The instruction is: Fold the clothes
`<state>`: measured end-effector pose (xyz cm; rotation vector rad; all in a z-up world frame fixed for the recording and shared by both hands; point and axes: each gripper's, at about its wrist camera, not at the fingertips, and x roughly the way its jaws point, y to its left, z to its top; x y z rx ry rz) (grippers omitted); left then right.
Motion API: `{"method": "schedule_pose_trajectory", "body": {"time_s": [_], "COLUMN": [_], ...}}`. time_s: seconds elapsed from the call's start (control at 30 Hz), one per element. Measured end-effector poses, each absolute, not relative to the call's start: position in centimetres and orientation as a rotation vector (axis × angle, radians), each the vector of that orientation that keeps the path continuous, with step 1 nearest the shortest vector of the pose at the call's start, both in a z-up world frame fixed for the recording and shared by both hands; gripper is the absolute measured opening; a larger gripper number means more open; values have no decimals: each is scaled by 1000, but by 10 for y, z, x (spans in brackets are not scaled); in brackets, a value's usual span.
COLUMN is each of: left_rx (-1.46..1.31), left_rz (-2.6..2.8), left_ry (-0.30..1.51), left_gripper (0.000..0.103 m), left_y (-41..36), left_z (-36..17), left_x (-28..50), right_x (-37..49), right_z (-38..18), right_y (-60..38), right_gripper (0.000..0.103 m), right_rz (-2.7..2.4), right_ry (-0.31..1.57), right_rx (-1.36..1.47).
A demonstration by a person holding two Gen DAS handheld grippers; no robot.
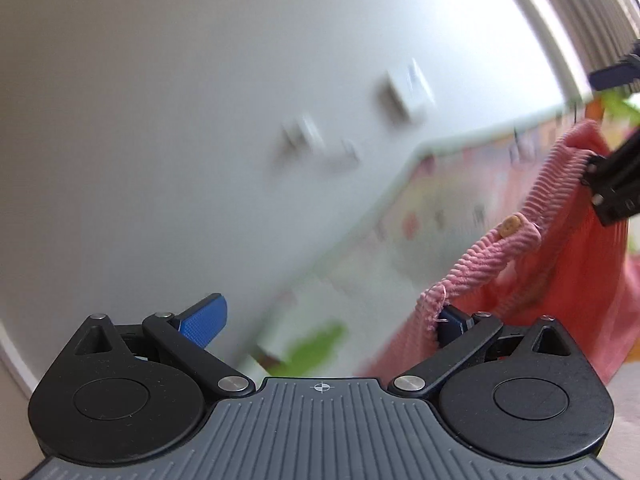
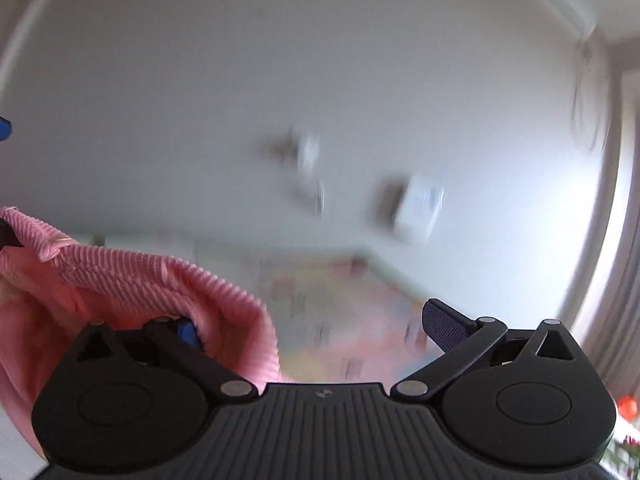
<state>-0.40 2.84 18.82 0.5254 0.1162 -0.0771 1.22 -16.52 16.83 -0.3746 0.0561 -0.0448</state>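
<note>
Nearest the lens, ribbed grey housing and black linkage arms of the left gripper (image 1: 324, 320), blue pads spread wide apart. Draped over its right pad only, not pinched: ribbed edge of a pink garment (image 1: 560, 248), with a small tan button (image 1: 511, 225) on a tab just above. Farther right in the same view, the right gripper (image 1: 612, 184), touching the same ribbed band higher up; whether clamped there, hard to tell from this side.

From the right wrist view, right gripper (image 2: 316, 330) likewise spread, pink garment (image 2: 160, 280) hooked over its left pad and bulging forward, nothing between the pads. Far left, ribbed corner touching a dark shape at the frame edge, too cropped to name.

Background heavily blurred: pale wall (image 1: 200, 120), a pastel patterned floor mat (image 2: 320, 312) below, smeared white fixtures on the wall.

Judged step: garment hung aloft between both tools, stretched open along its hem or waistband, ahead of laying out. Likely needed next: a firmer hold on each corner, since cloth merely hooked over one pad may slip, then lowering toward a flat surface with the band kept taut.
</note>
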Motion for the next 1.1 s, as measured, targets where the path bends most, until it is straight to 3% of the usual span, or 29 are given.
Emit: {"method": "schedule_pose_trajectory", "body": {"time_s": [0.23,0.33,0.43,0.57,0.73,0.87,0.9,1.1], "left_rx": [500,481,456,455,458,475,478,510], "left_rz": [-75,-90,-95,-107,-108,-295,-306,-383], "left_ry": [-233,-332,-360,-245,-45,366,391,522], "left_gripper": [103,103,103,103,103,103,103,103], "left_y": [57,61,61,51,30,19,22,39], "left_z": [302,326,335,321,275,197,186,130], "left_x": [-190,-232,-237,-187,-69,32,32,21], "right_x": [-162,-222,-234,-194,-78,44,59,38], "right_z": [296,328,343,332,281,197,181,163], "right_y": [-178,-180,-180,-178,-164,-147,-152,-186], "right_gripper": [103,103,103,103,103,103,103,103], "right_rz": [128,144,149,155,77,128,148,211], "right_ry": [-275,-404,-405,-273,-49,405,496,532], "right_rx": [-318,-354,-362,-370,-353,-440,-410,-322]}}
